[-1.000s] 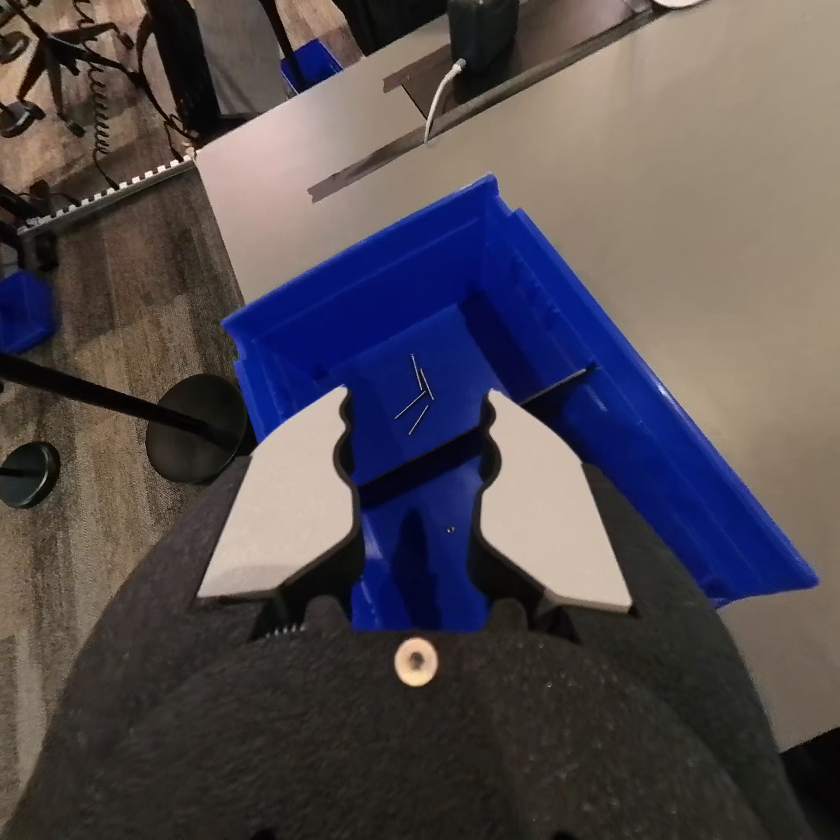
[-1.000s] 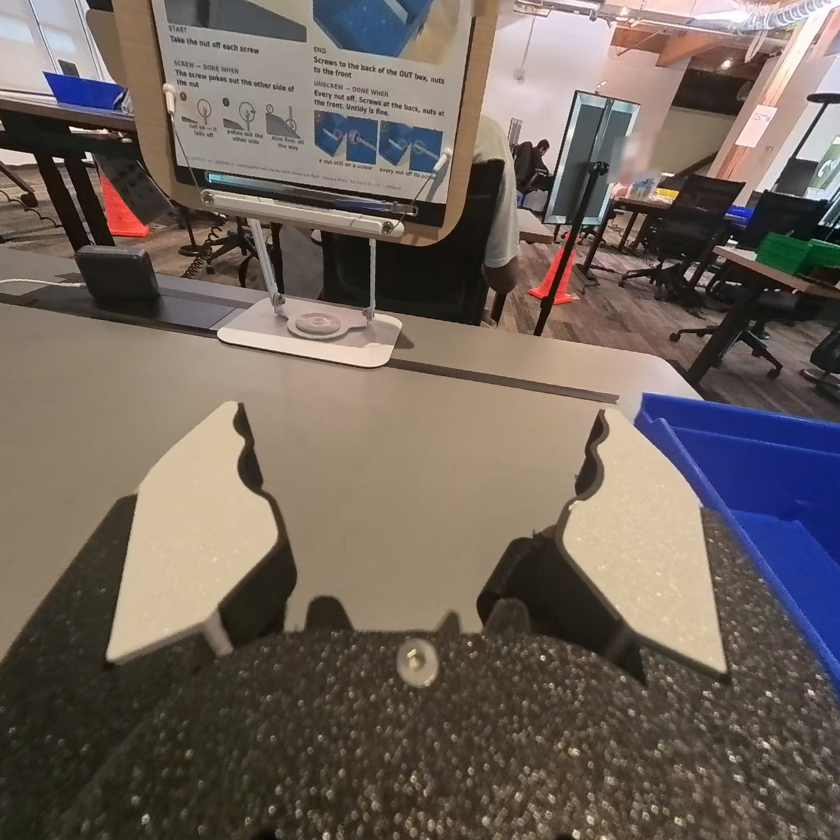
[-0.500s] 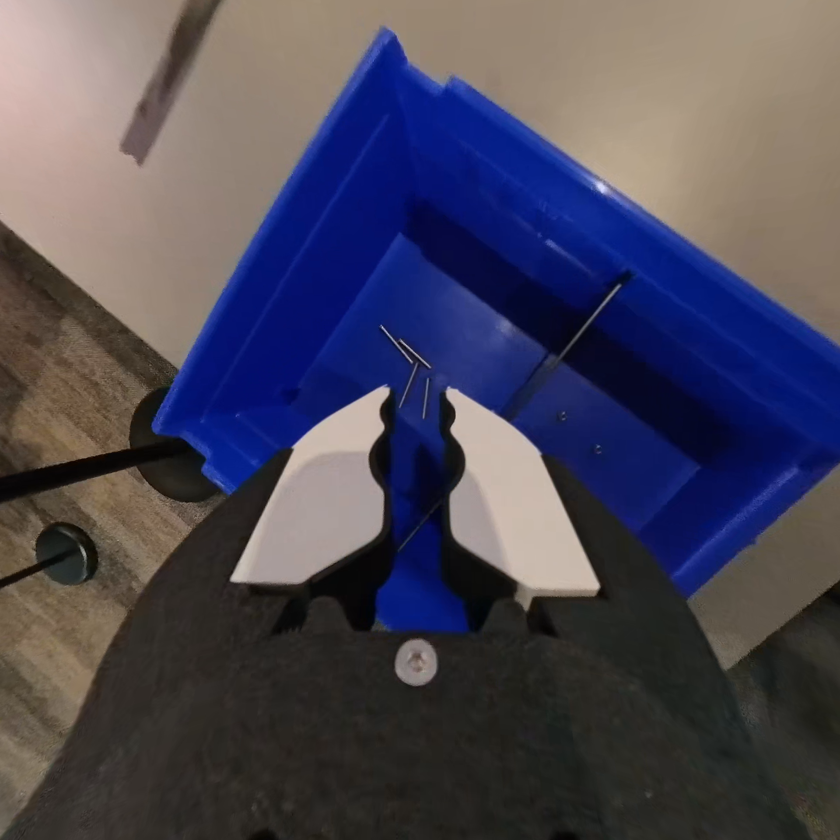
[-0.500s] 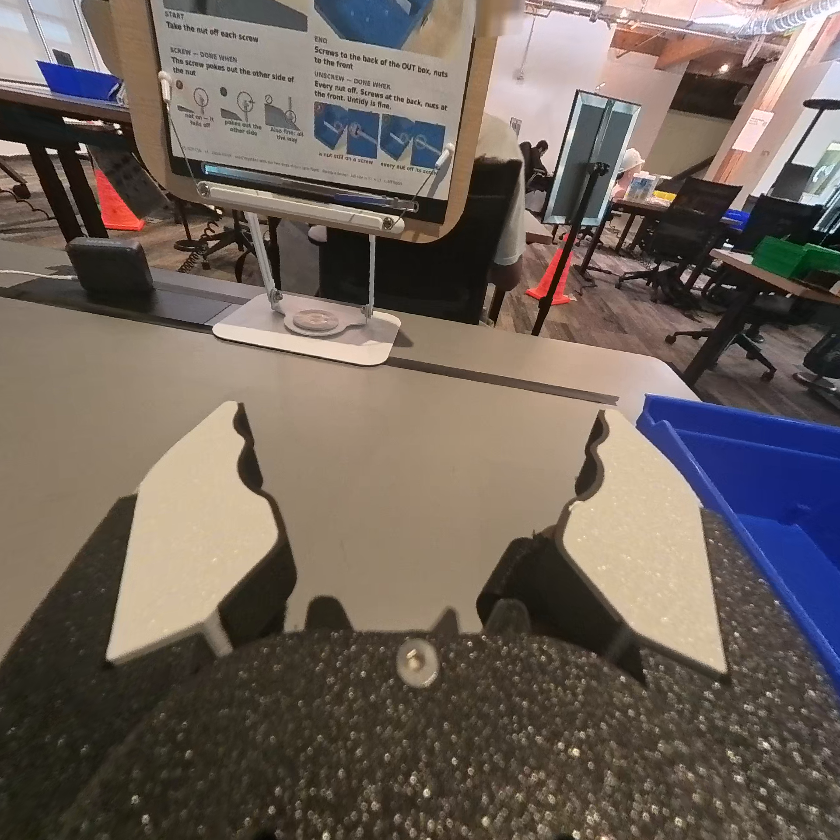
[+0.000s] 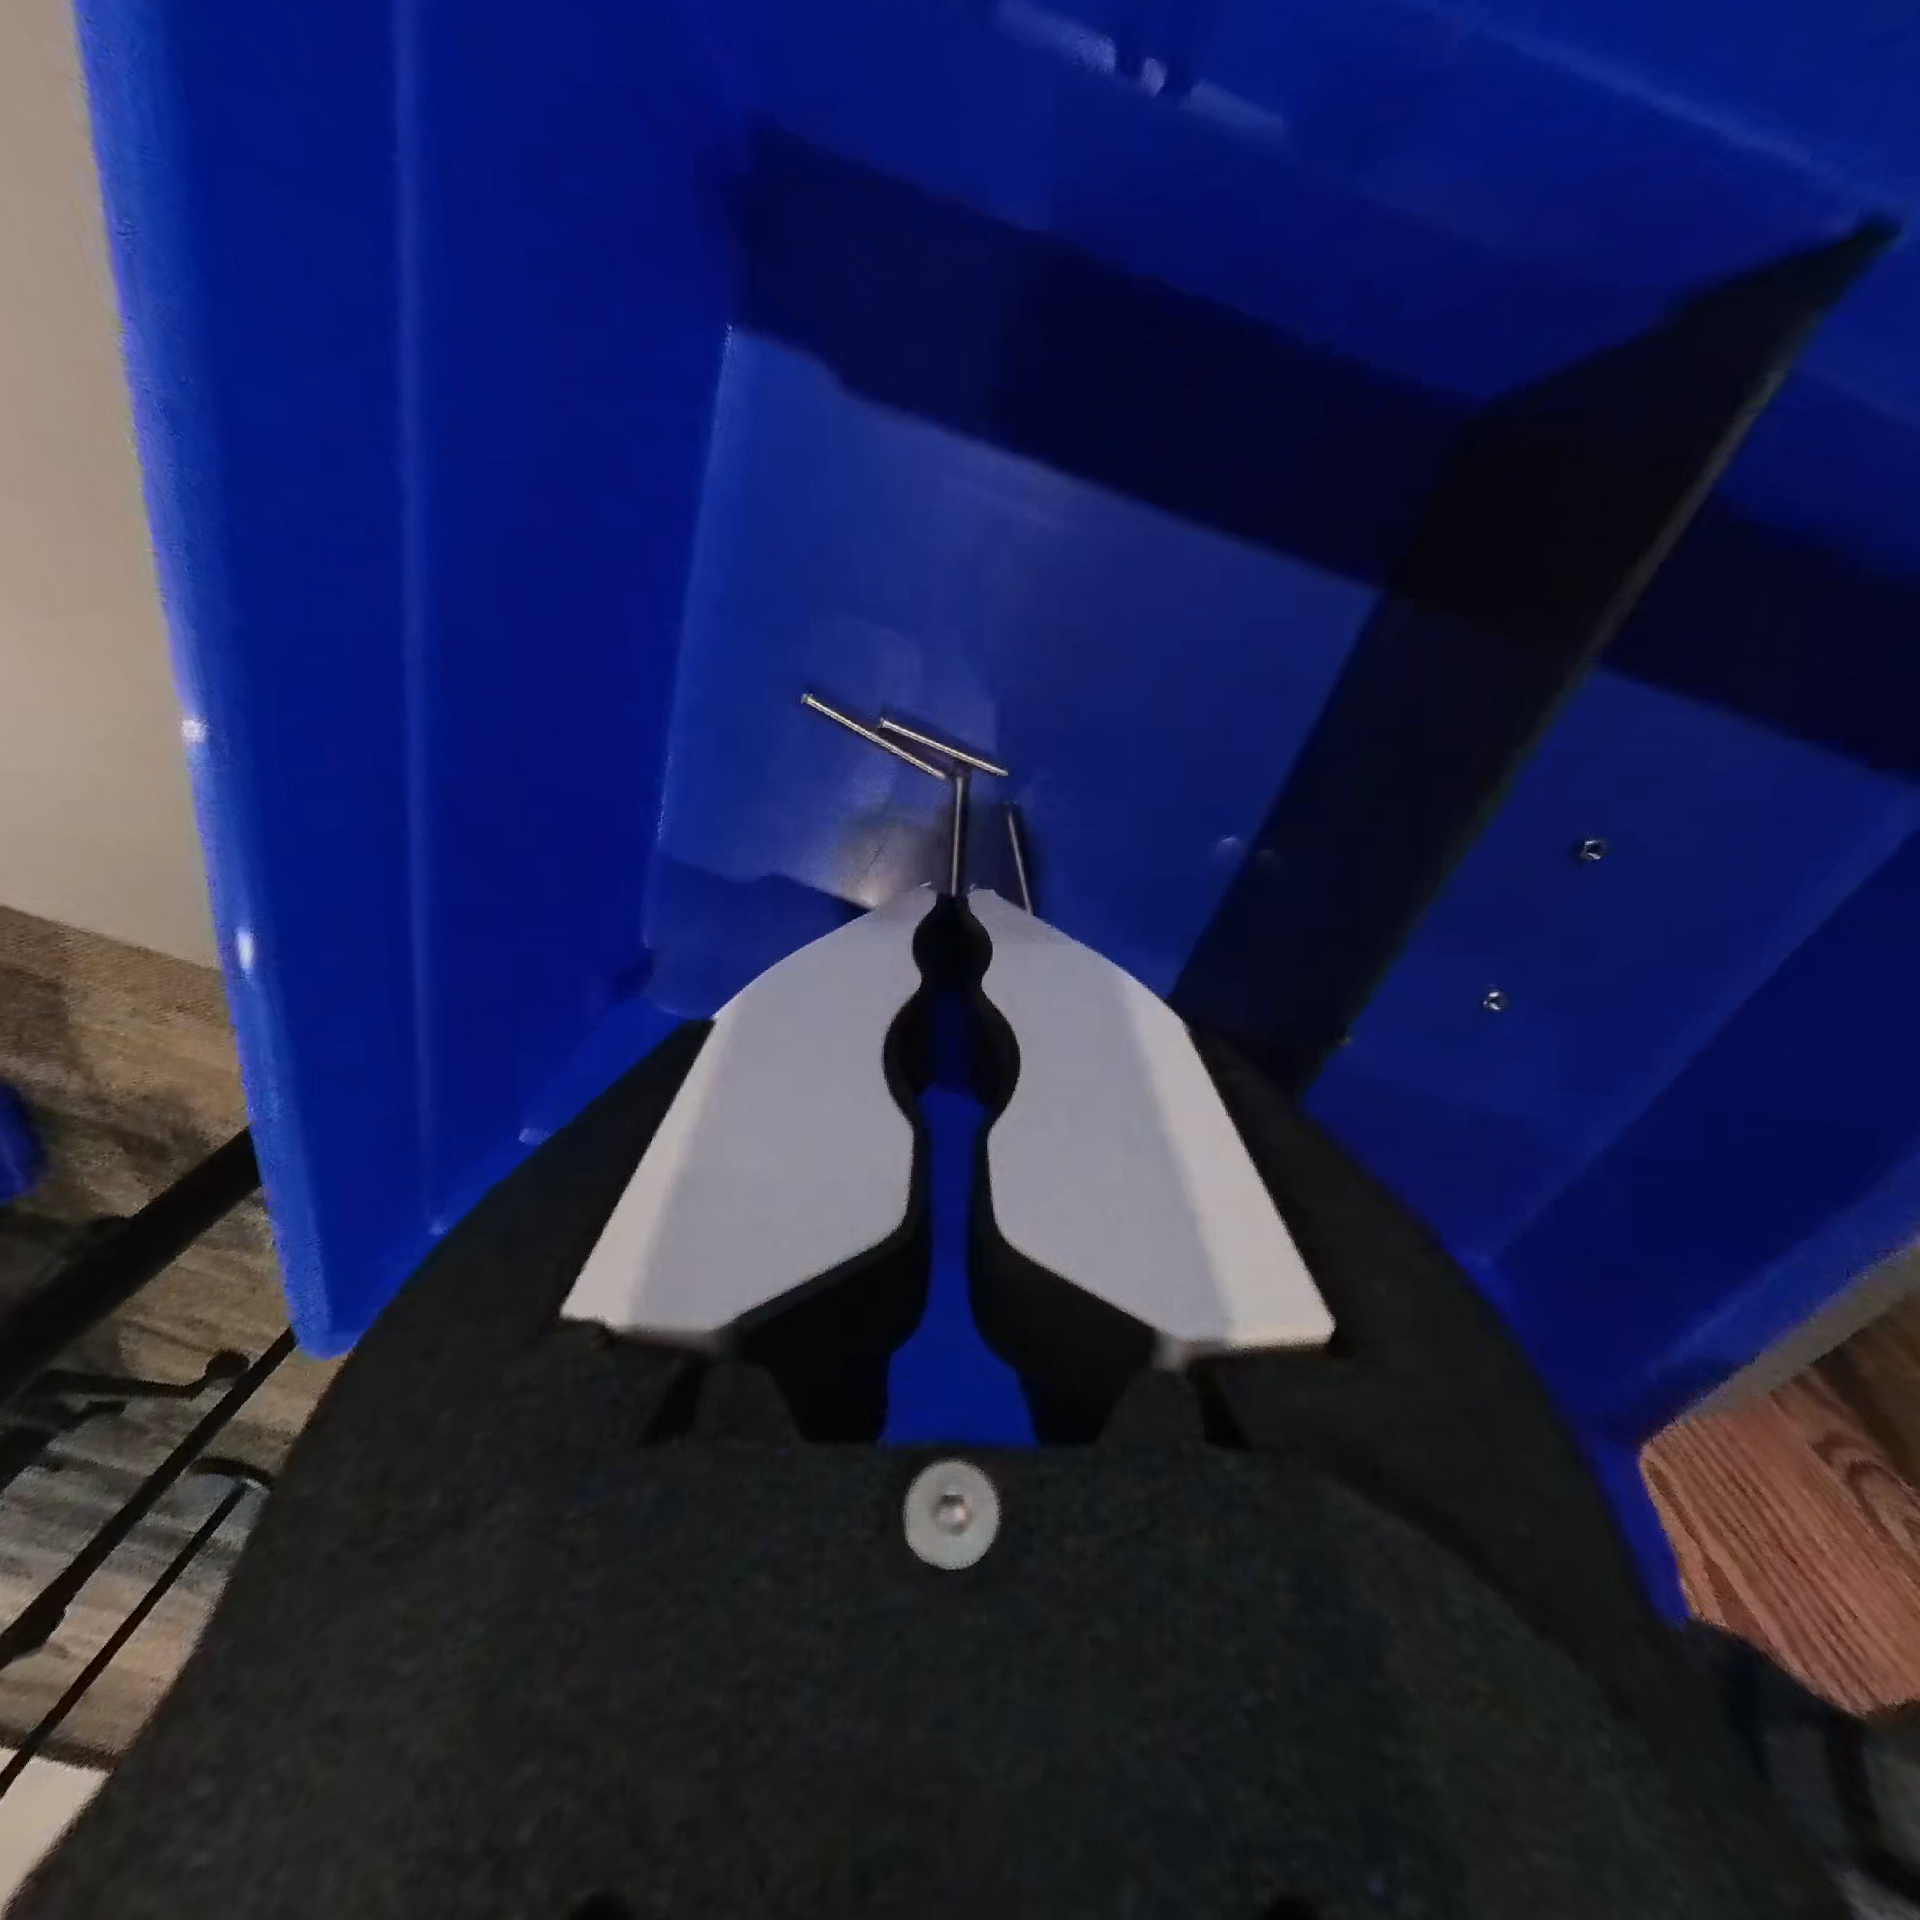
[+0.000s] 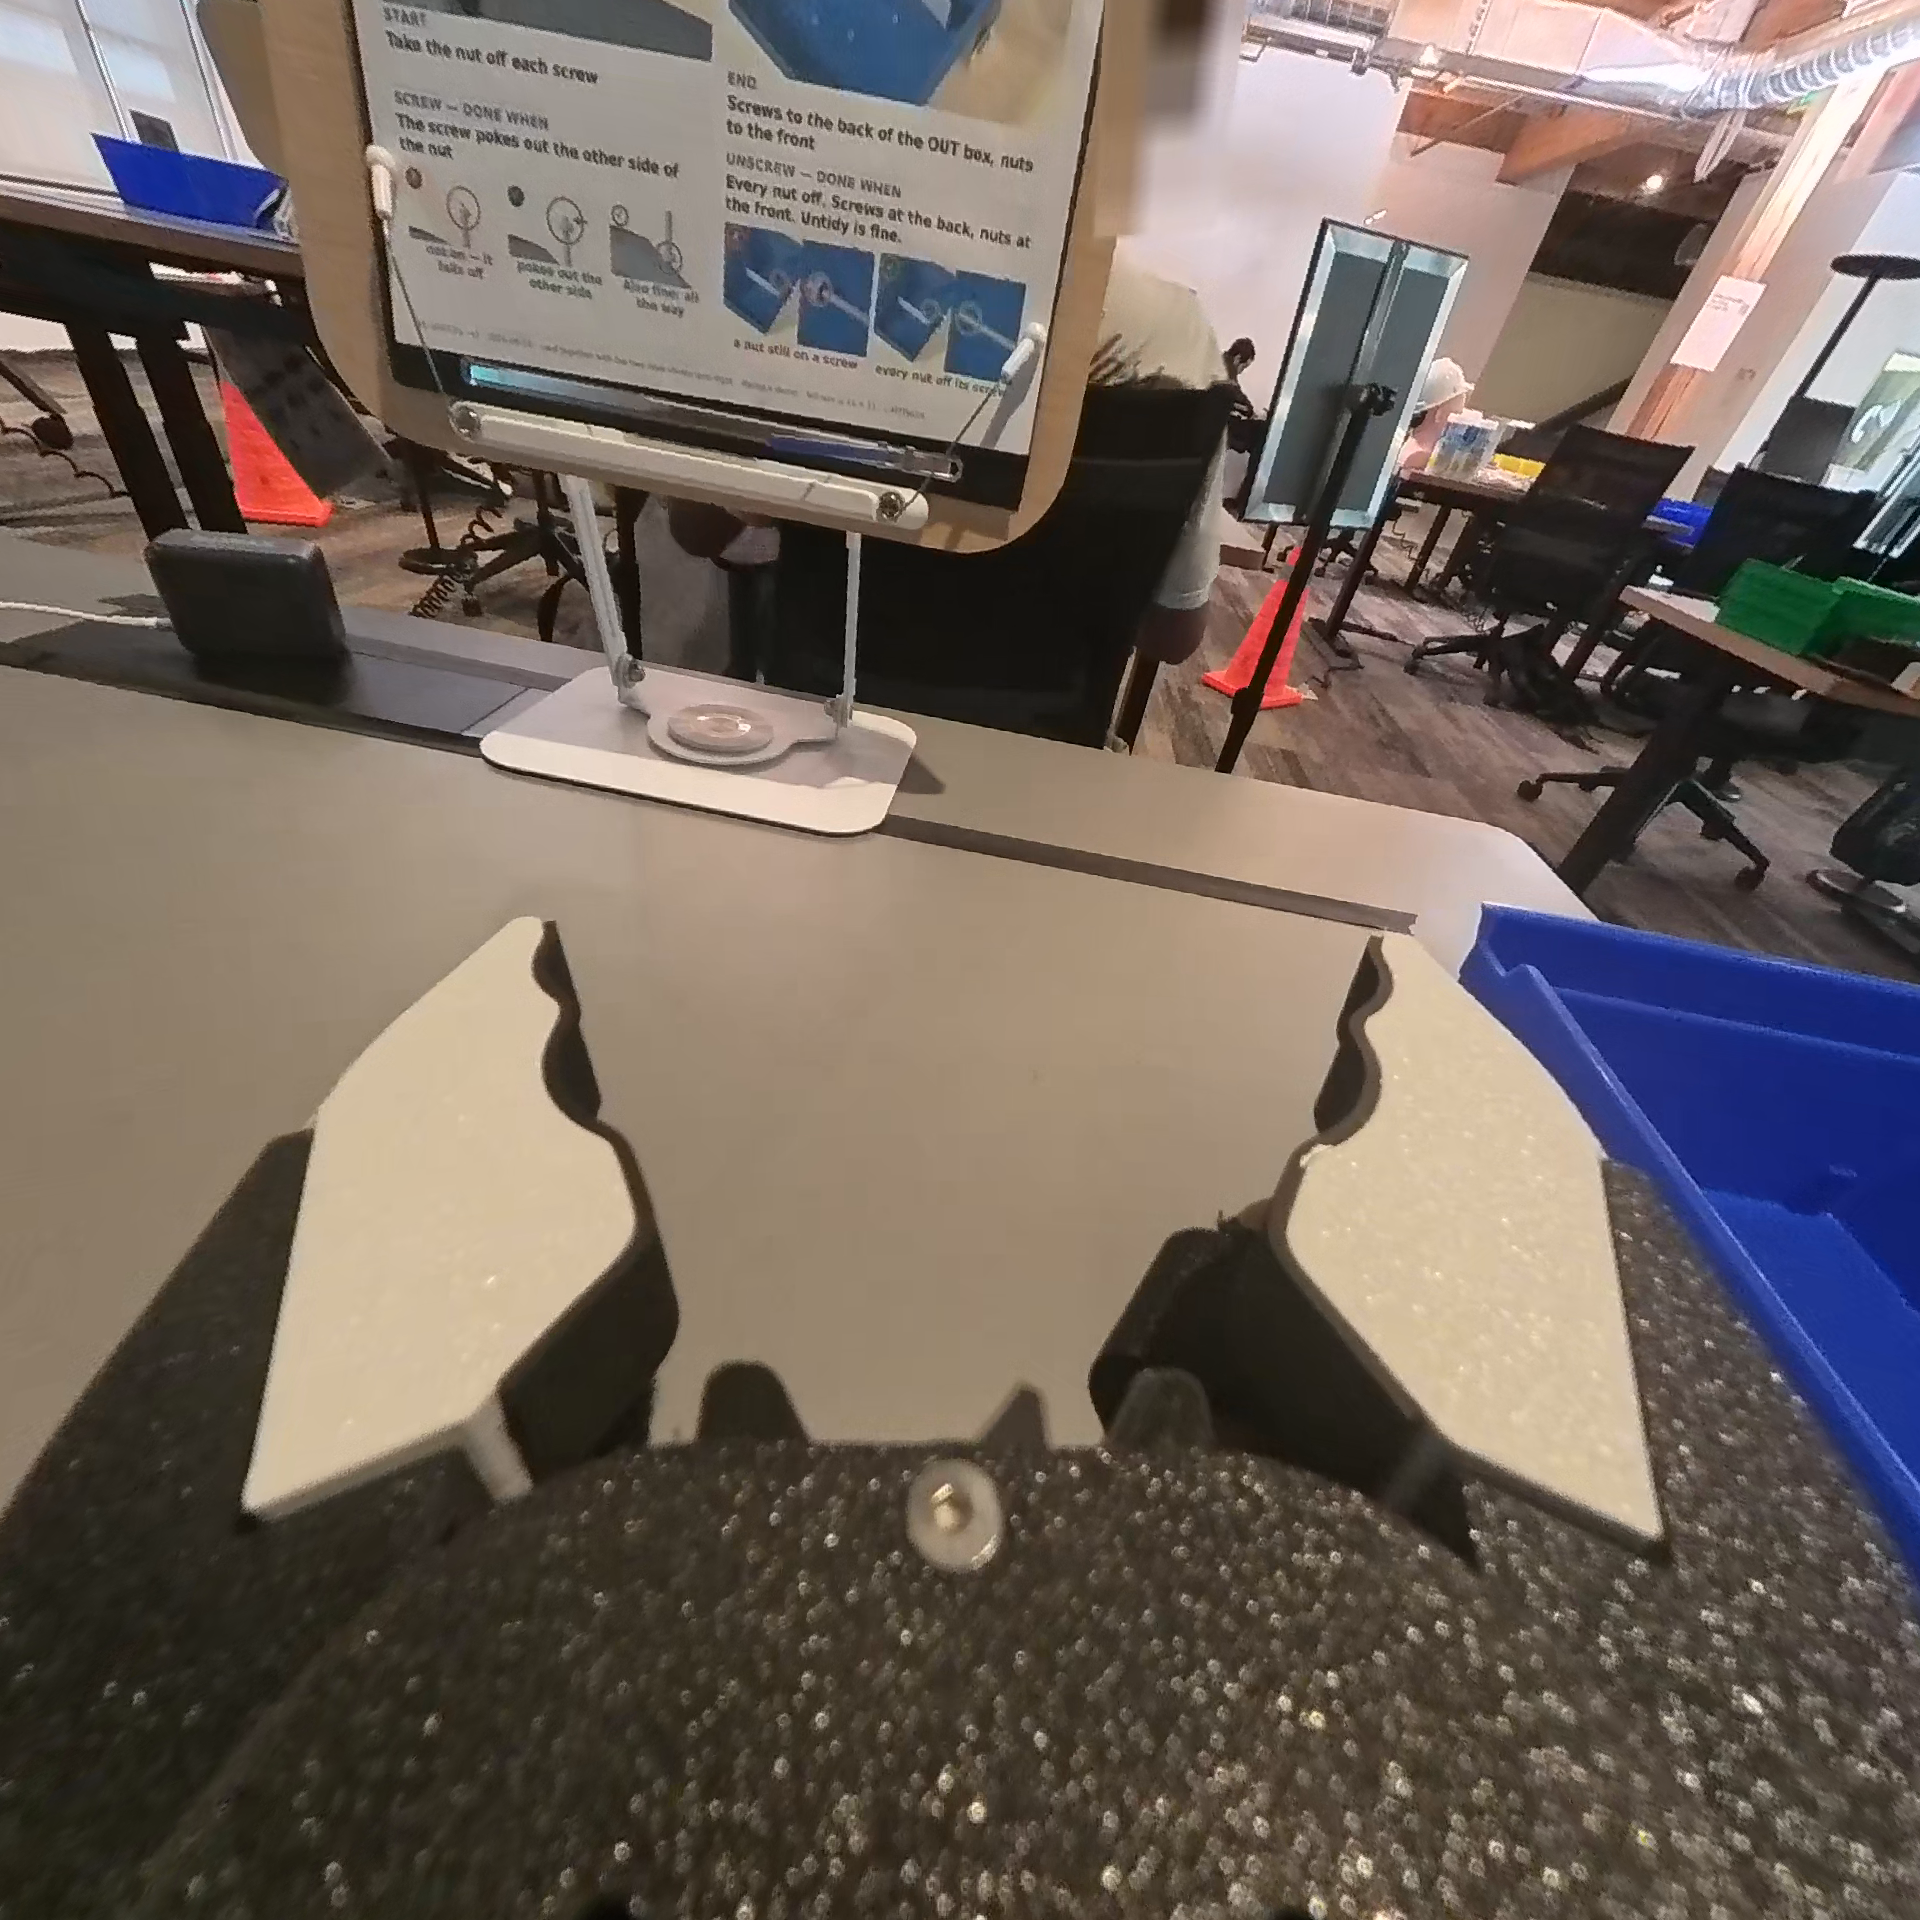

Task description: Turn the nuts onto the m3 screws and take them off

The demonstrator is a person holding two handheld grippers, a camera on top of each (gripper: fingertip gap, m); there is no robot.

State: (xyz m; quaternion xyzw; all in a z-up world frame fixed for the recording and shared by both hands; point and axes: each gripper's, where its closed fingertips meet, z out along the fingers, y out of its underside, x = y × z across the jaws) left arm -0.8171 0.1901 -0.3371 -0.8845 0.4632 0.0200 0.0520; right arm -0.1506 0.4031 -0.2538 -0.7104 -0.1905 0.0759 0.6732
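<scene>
While four thin m3 screws lie in a loose cluster on the floor of the blue bin, I have my left gripper down inside that compartment with its fingers pressed together at the tips, pinching the near end of one screw that runs straight ahead from them. Just right of the tips a second screw lies almost parallel, and two more cross each other slightly ahead and to the left. Beyond a dark divider to the right of my fingers, two small nuts sit apart on the floor of the neighbouring compartment. My right gripper hangs over the bare grey table, fingers spread wide and holding nothing. The bin's edge shows just right of its right finger, and a stand with an instruction sheet rises ahead.
</scene>
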